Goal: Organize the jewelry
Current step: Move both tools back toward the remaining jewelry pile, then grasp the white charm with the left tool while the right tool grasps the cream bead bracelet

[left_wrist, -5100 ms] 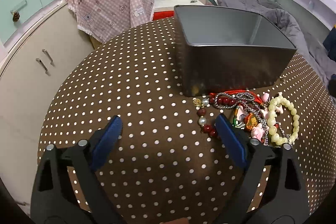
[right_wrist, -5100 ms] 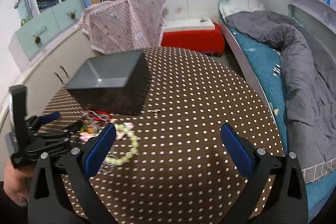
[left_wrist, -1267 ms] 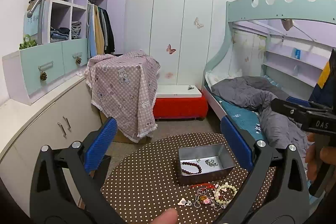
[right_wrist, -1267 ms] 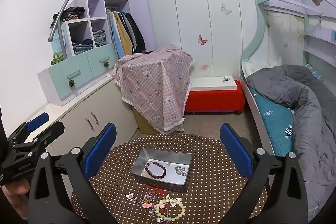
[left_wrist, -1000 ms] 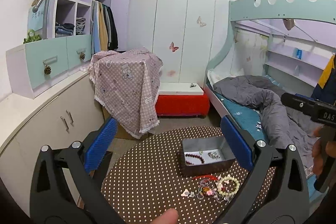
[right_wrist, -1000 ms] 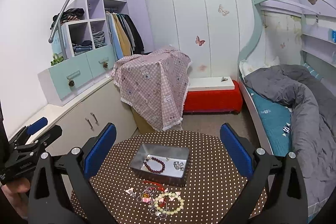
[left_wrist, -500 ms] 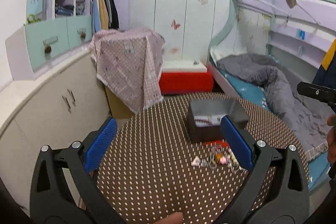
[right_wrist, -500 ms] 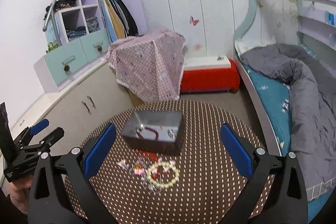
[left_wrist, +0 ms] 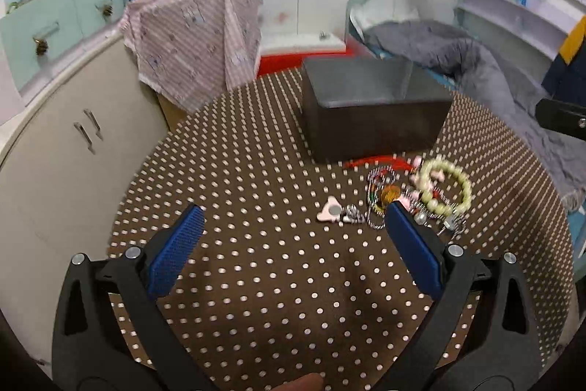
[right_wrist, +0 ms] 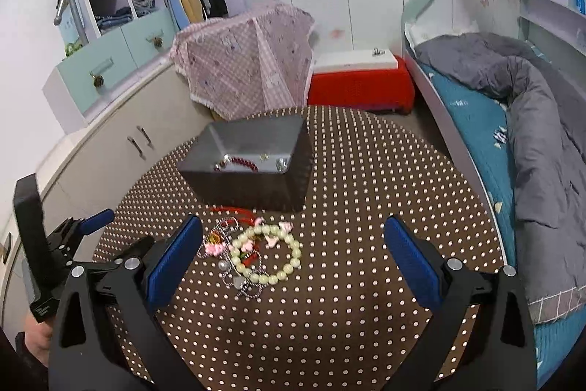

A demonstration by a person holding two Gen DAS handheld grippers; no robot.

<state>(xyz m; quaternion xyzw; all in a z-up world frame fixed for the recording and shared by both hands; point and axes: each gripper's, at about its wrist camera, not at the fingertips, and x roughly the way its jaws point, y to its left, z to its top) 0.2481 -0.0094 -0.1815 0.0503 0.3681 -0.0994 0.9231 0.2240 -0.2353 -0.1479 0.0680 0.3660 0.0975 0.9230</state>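
Observation:
A grey metal box stands on the round brown polka-dot table; it also shows in the left wrist view. A dark red bead bracelet and small silver pieces lie inside it. A tangle of jewelry lies in front of the box: a pale green bead bracelet, silver chains, a red cord and a pink charm. My left gripper is open and empty, low over the table near the charm. My right gripper is open and empty above the pale bracelet.
A cream cabinet curves along the table's left. A pink checked cloth covers something behind the table. A red bench stands at the back. A bed with a grey duvet runs along the right.
Both grippers have come down from high above to just over the table. The box and the jewelry pile look much closer. Both stay open and empty.

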